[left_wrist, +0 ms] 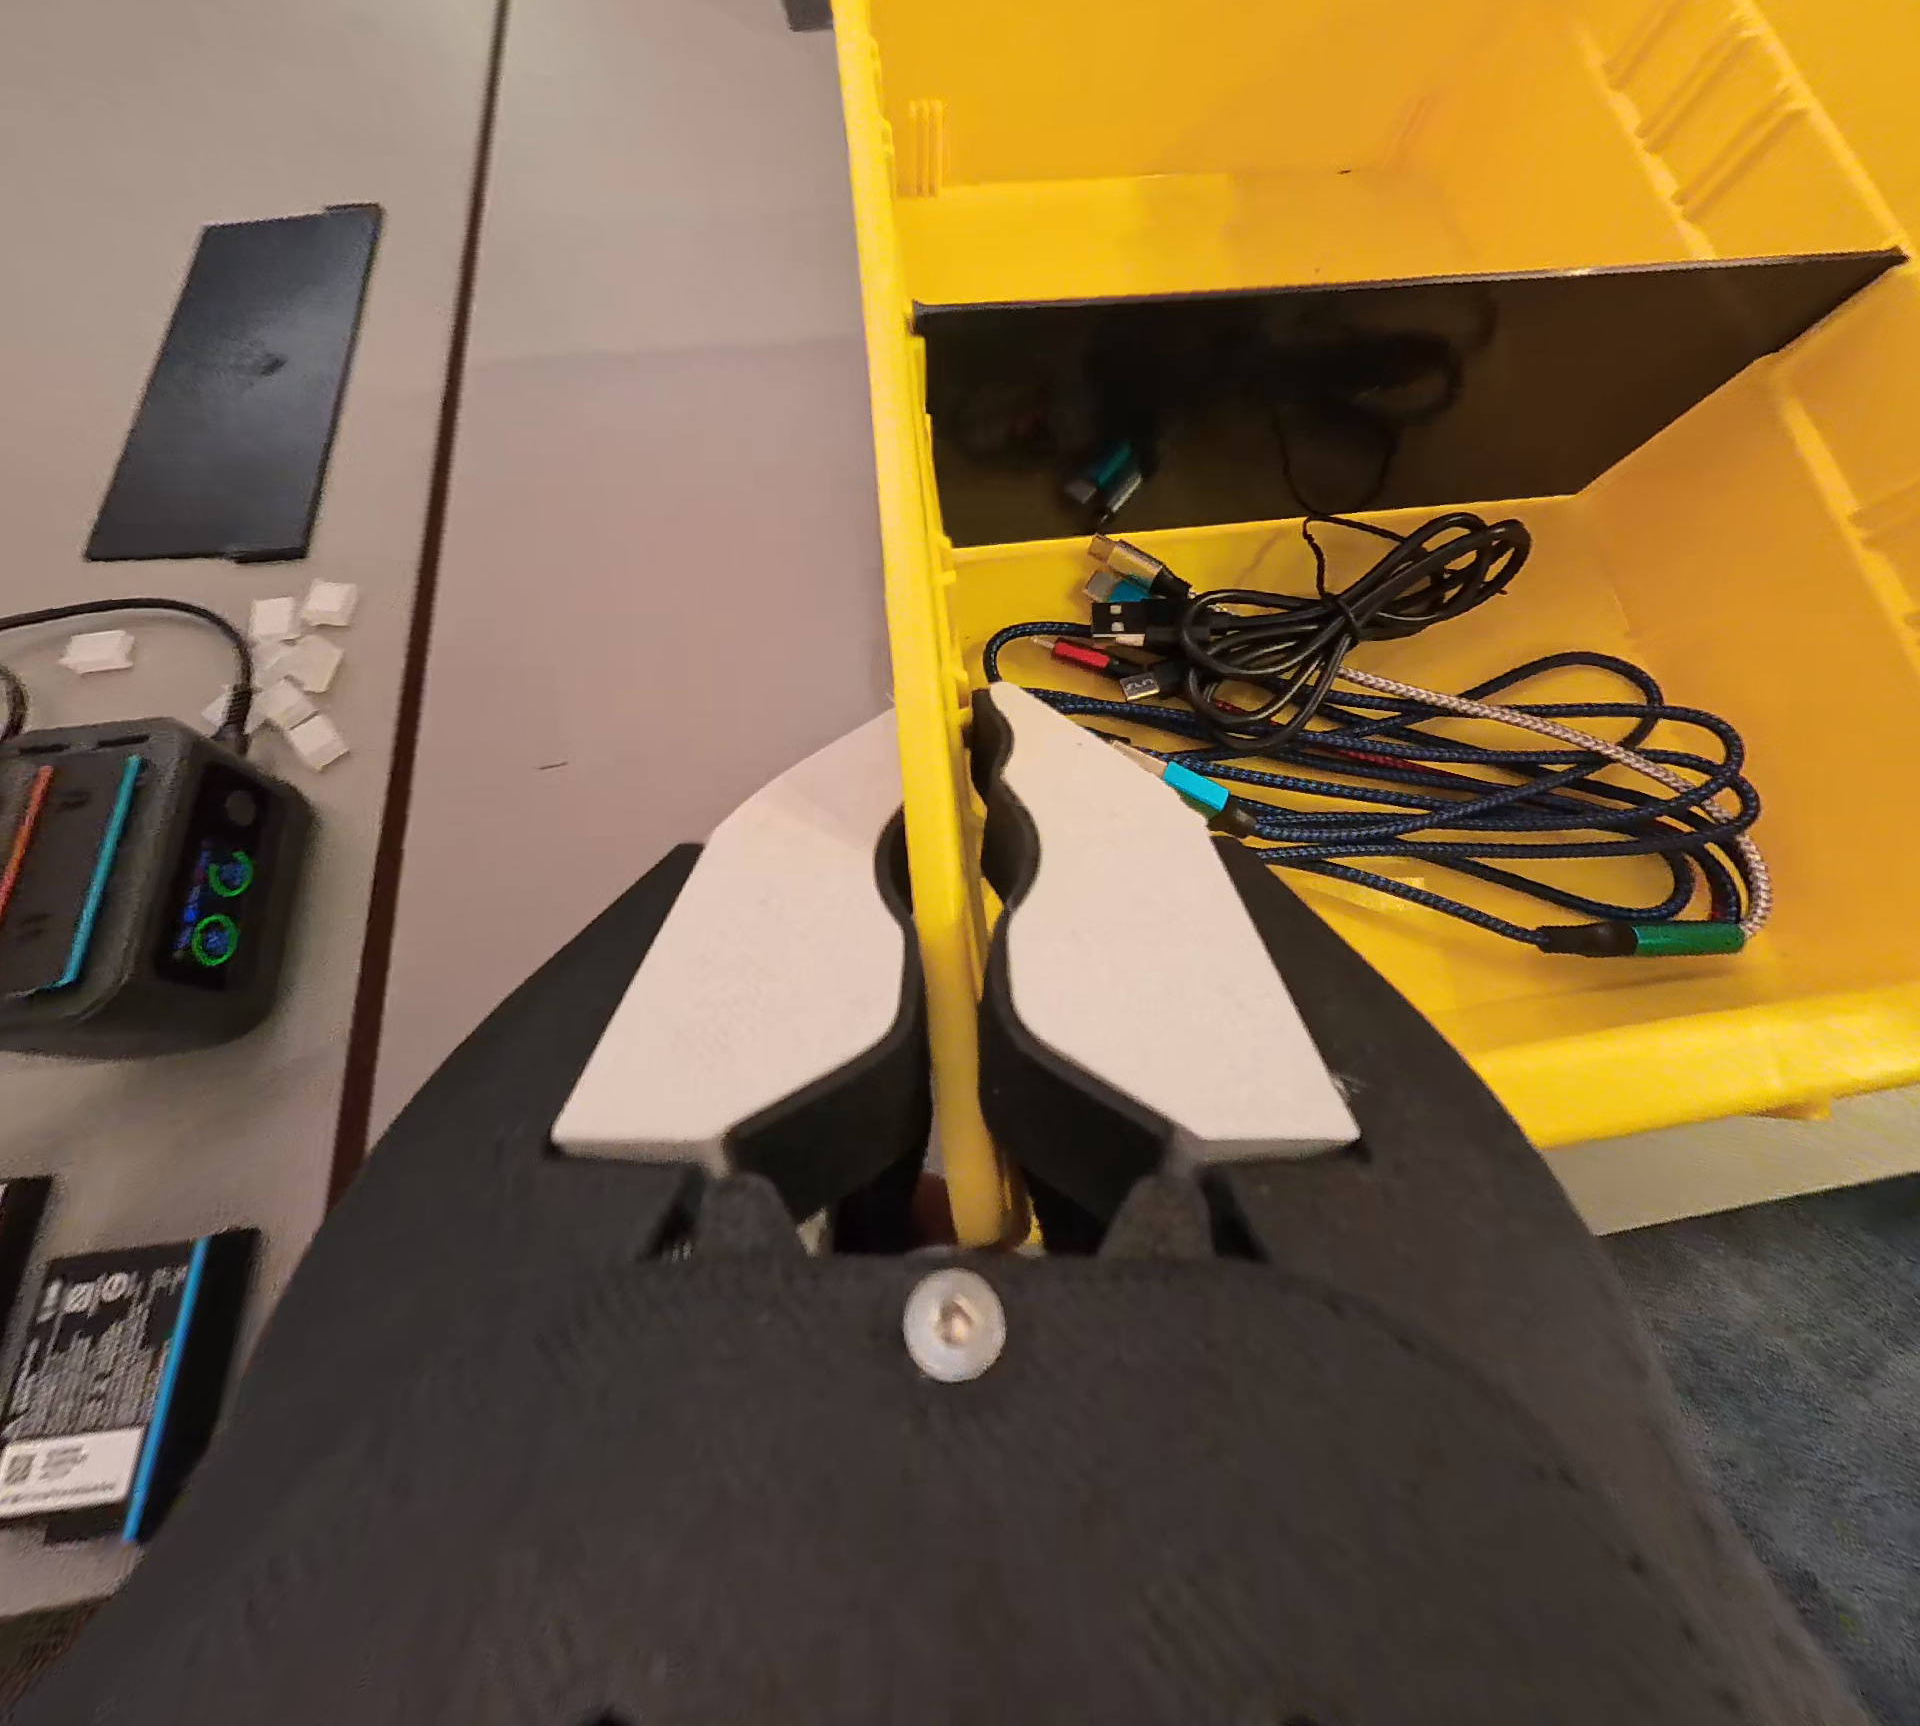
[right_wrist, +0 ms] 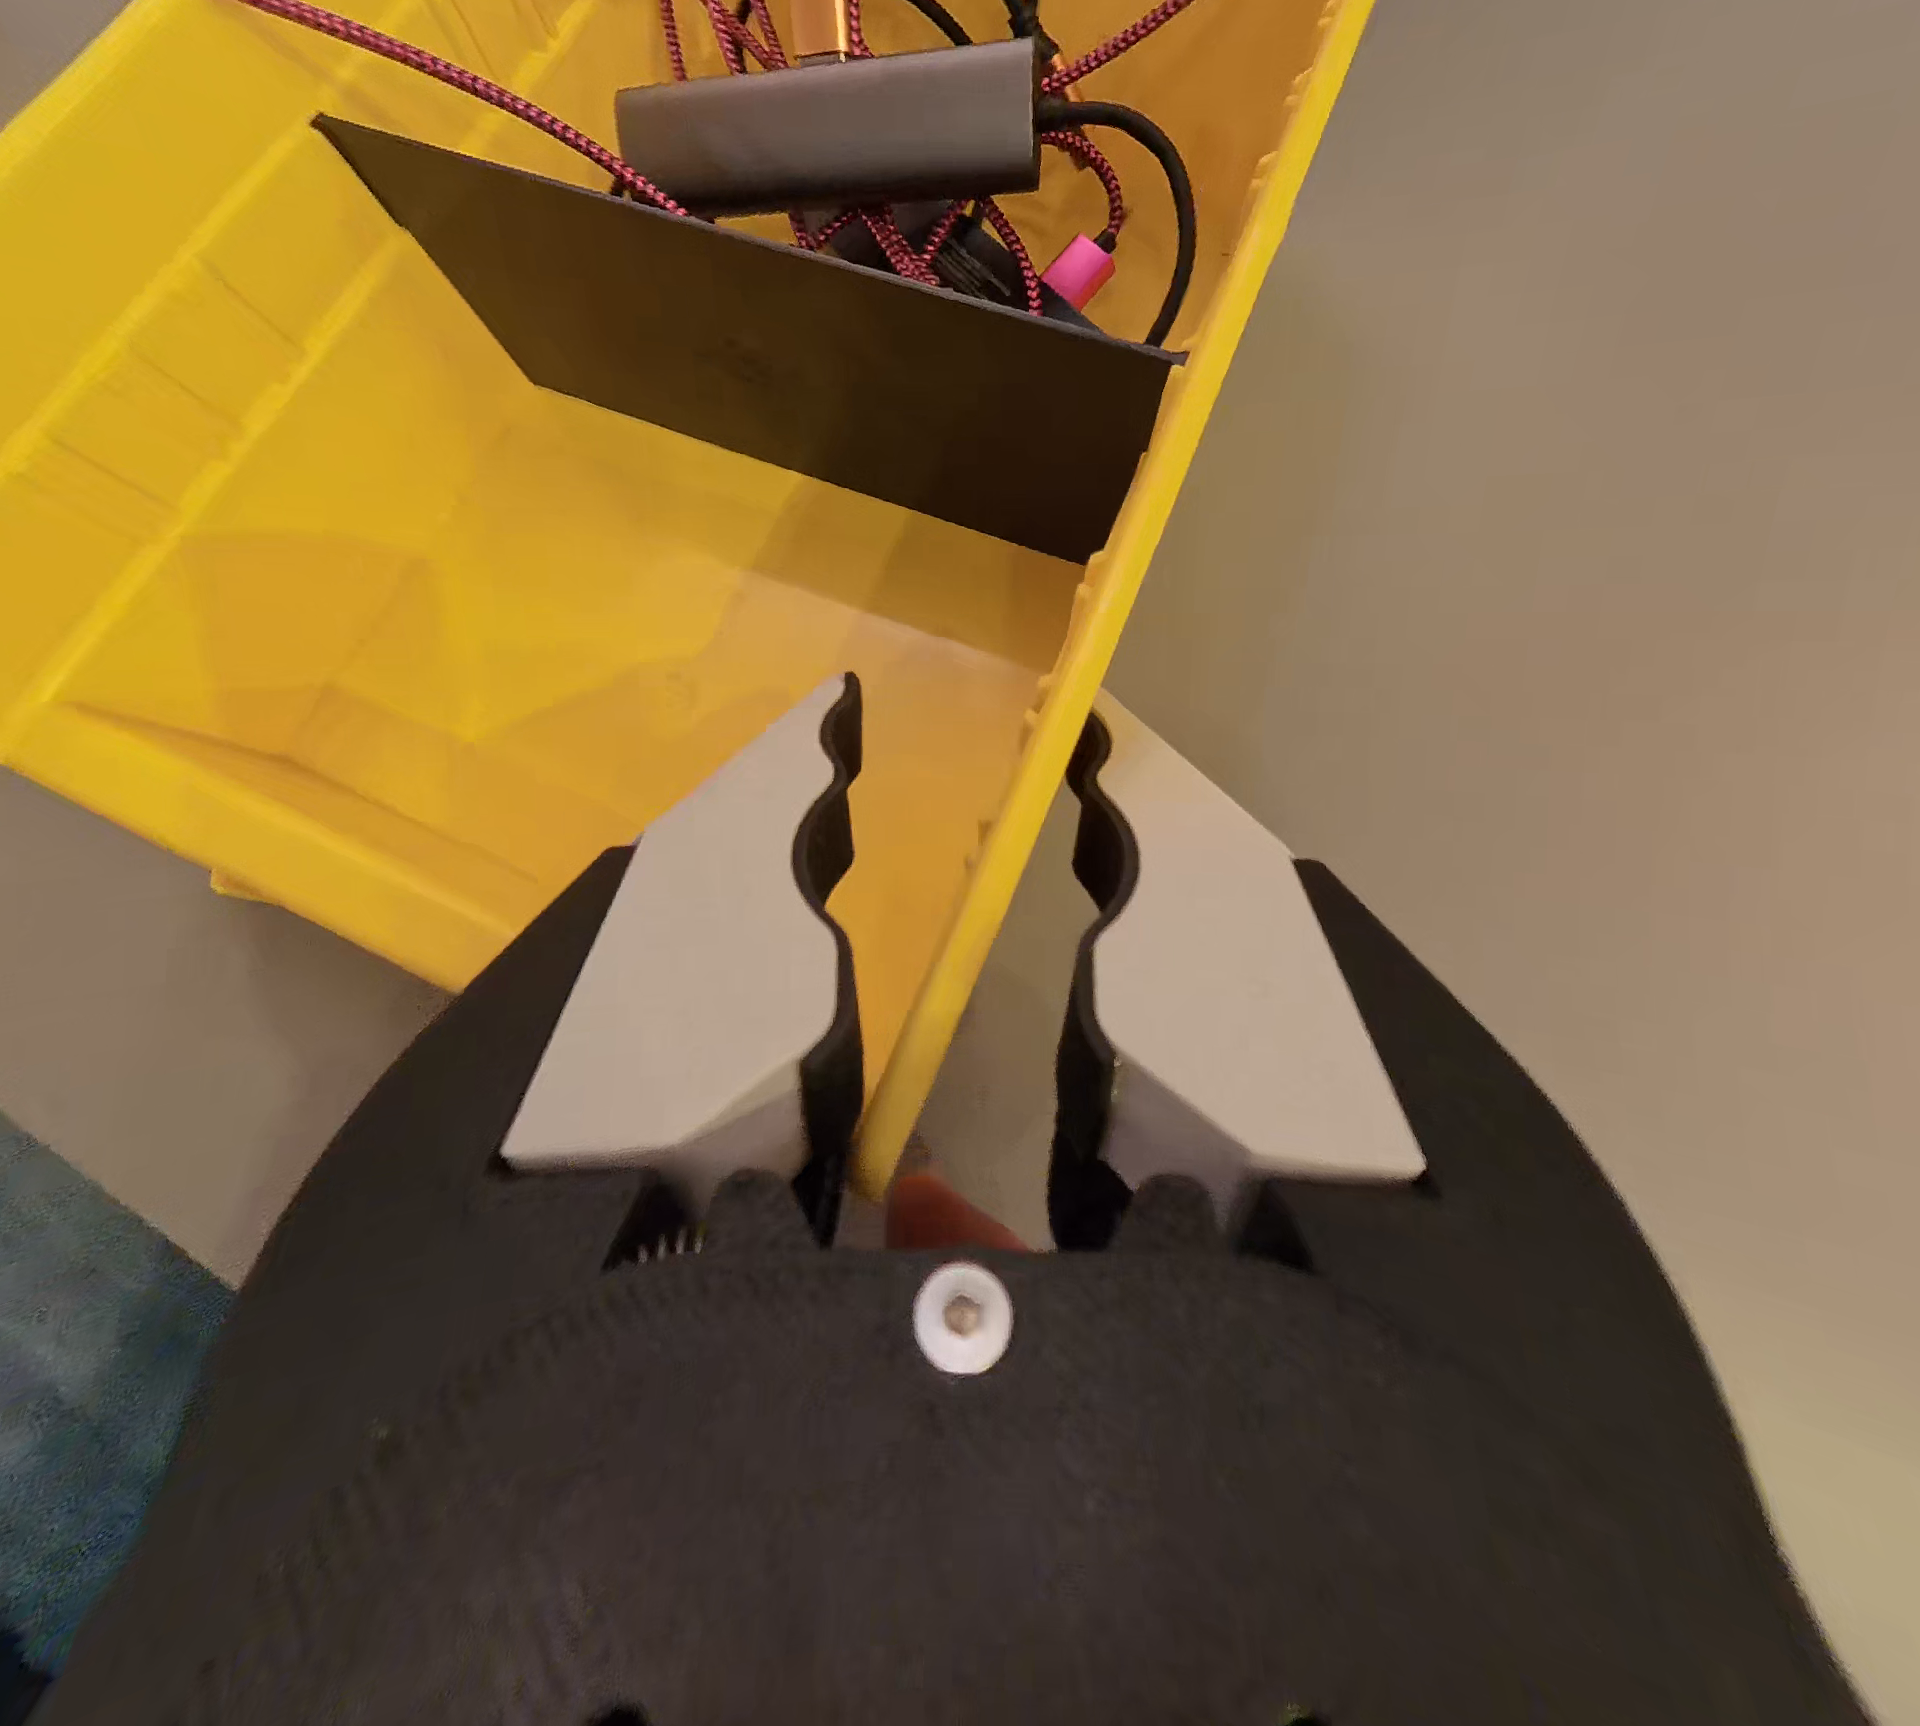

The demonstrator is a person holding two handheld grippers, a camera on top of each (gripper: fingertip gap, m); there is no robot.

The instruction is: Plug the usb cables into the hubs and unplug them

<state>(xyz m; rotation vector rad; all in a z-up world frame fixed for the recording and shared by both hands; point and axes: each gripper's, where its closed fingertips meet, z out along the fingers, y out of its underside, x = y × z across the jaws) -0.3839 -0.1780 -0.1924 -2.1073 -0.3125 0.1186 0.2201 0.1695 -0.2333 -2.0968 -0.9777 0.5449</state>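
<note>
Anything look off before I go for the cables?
Yes. Both tools are on bin walls, not cables: the left tool is shut on a yellow bin wall, the right tool open astride another wall. A pink cable loops out over the rim.

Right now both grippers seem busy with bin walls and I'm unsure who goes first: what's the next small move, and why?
Probably close the right gripper on the yellow bin wall. Its fingers straddle that wall with a gap, while the left gripper is already clamped on its bin wall. The hub and cables lie untouched inside.
</note>
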